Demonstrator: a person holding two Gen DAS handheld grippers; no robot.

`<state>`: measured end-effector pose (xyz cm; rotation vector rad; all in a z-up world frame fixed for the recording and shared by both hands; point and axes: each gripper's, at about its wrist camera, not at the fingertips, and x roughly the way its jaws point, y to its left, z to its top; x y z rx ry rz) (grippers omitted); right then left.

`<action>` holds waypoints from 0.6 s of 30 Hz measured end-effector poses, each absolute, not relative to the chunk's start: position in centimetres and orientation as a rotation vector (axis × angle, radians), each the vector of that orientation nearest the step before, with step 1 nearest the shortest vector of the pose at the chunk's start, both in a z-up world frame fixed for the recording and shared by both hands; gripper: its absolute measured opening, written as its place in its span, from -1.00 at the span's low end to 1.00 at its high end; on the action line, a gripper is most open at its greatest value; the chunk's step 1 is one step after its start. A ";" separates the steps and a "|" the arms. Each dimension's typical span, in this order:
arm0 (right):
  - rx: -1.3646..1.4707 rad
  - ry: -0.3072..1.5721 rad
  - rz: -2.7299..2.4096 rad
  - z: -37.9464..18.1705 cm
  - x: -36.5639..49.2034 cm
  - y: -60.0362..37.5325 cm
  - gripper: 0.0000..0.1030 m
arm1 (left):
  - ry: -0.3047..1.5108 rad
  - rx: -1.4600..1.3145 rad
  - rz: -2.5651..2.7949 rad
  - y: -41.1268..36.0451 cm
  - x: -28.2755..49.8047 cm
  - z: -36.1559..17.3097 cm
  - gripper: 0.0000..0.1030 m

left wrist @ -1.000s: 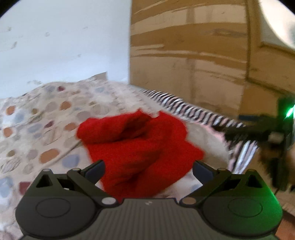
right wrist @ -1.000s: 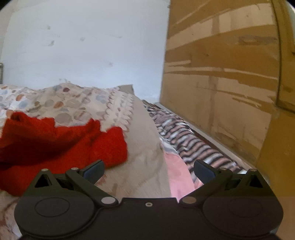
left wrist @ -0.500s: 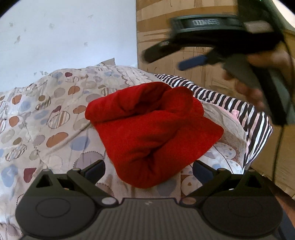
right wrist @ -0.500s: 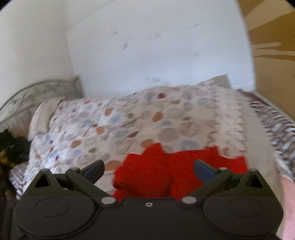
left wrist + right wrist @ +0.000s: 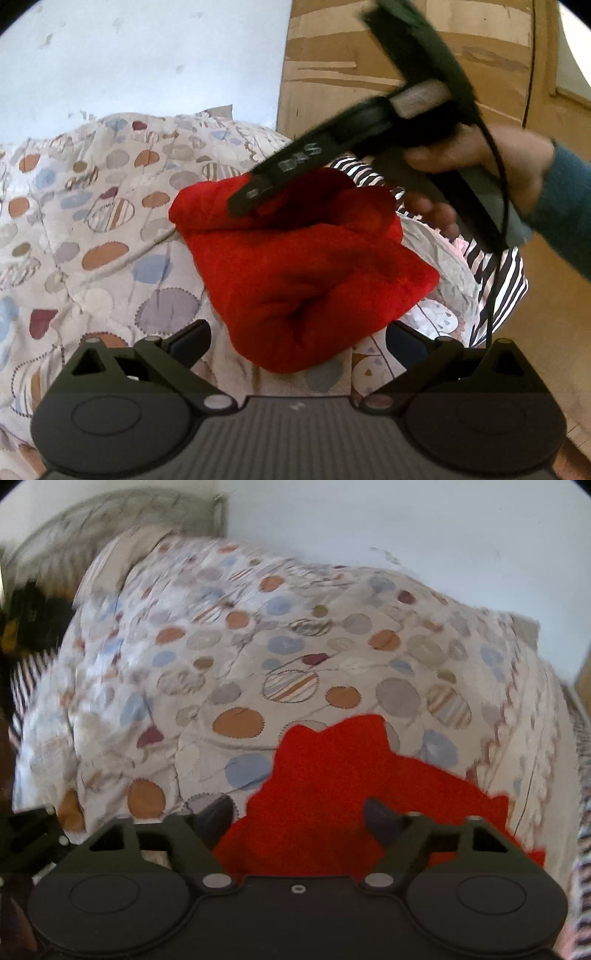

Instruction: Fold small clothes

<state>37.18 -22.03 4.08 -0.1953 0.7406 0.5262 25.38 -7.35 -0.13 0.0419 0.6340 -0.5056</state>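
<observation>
Red garment (image 5: pixel 306 266) lies bunched on the bed's spotted quilt (image 5: pixel 92 229), near the edge. Left gripper (image 5: pixel 297 338) hangs just short of its near hem, jaws spread wide, holding nothing. Right gripper (image 5: pixel 299 812) is over the far side, jaws also apart and empty, cloth between them but not pinched.

Progress, by my reckoning: barely begun. Cloth is crumpled, no neat fold visible; spreading flat and folding remain.

Left view alone shows the right hand (image 5: pixel 480 162) on its tool and the striped sheet (image 5: pixel 495 280). Right view alone shows the pillow (image 5: pixel 122 554) end.
</observation>
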 end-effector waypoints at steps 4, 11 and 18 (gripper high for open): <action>0.080 0.653 0.505 4.1 35.8 -26.8 -0.23 | 0.614 0.015 -0.494 -6.7 25.5 0.1 0.99; 0.279 0.609 0.373 3.3 33.8 -33.3 -0.23 | 0.552 0.058 -0.470 -6.8 26.0 1.1 0.99; 0.367 0.634 0.346 1.8 33.3 -35.5 0.45 | 0.516 0.148 -0.434 -8.2 26.3 1.3 0.99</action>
